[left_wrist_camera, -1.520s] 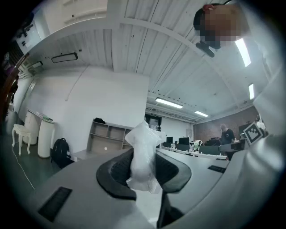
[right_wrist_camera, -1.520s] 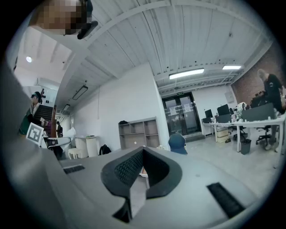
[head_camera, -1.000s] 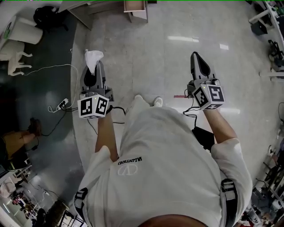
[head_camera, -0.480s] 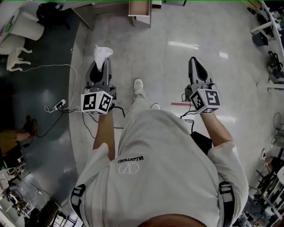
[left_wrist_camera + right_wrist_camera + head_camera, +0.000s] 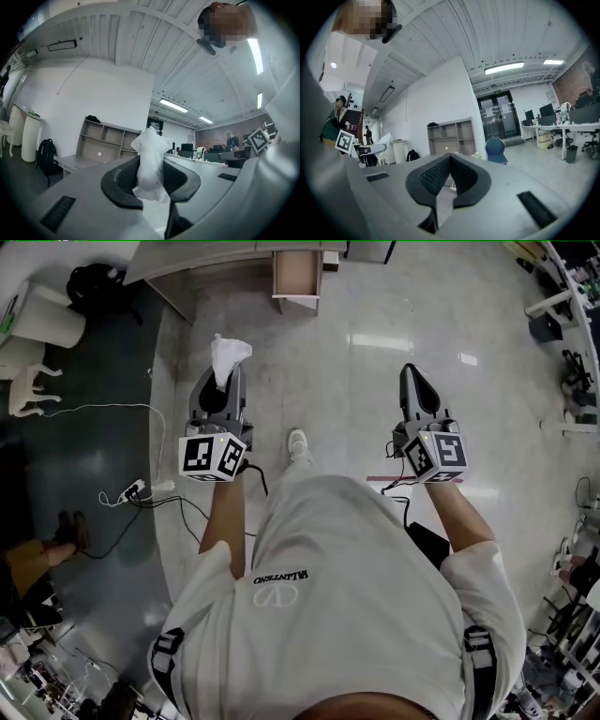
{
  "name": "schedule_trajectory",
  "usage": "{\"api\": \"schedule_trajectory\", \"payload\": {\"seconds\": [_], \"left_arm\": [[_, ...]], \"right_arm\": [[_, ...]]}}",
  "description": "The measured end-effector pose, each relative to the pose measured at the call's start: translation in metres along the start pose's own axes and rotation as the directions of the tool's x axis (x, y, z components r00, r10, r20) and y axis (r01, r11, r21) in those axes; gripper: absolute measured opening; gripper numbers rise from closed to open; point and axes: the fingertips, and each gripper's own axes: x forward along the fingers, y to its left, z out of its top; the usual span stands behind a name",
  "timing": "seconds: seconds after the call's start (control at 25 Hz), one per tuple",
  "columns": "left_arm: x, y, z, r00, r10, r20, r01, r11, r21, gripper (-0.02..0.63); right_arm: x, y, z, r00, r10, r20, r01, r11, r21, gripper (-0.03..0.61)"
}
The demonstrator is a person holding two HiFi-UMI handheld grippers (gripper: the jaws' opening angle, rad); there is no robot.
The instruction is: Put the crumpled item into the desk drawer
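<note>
A white crumpled item (image 5: 227, 356) sticks out of my left gripper (image 5: 223, 381), whose jaws are shut on it; in the left gripper view the crumpled item (image 5: 151, 161) stands squeezed between the dark pads (image 5: 123, 180). My right gripper (image 5: 414, 381) is level with the left one and holds nothing; its pads (image 5: 436, 176) meet at the tips. An open wooden desk drawer (image 5: 296, 277) juts from a grey desk (image 5: 202, 257) at the top of the head view, ahead of both grippers.
A white power strip (image 5: 134, 491) and cables trail on the floor at left. A black backpack (image 5: 89, 282) and a white bin (image 5: 42, 315) stand at upper left. An open shelf unit (image 5: 101, 145) stands against the far wall. Office desks (image 5: 574, 126) lie to the right.
Both grippers and the person have moved forward across the floor; the desk and its open drawer have come nearer at the top of the head view. The left gripper still holds the crumpled item.
</note>
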Motion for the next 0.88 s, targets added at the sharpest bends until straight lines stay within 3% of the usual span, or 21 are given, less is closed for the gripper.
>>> {"api": "schedule_trajectory", "payload": {"seconds": [0.28,0.88], "left_arm": [[0.048,0.051,-0.005,0.999,-0.043,-0.021,0.043,0.999,-0.024,0.097],[0.124,0.086,-0.036,0.984,-0.153,-0.089,0.147,0.987,-0.065,0.097]], "right_arm": [[0.08,0.017,0.006,1.0,-0.009,-0.005,0.009,1.0,-0.002,-0.002],[0.172,0.027,-0.003,1.0,-0.021,-0.023,0.021,1.0,-0.003,-0.003]]}}
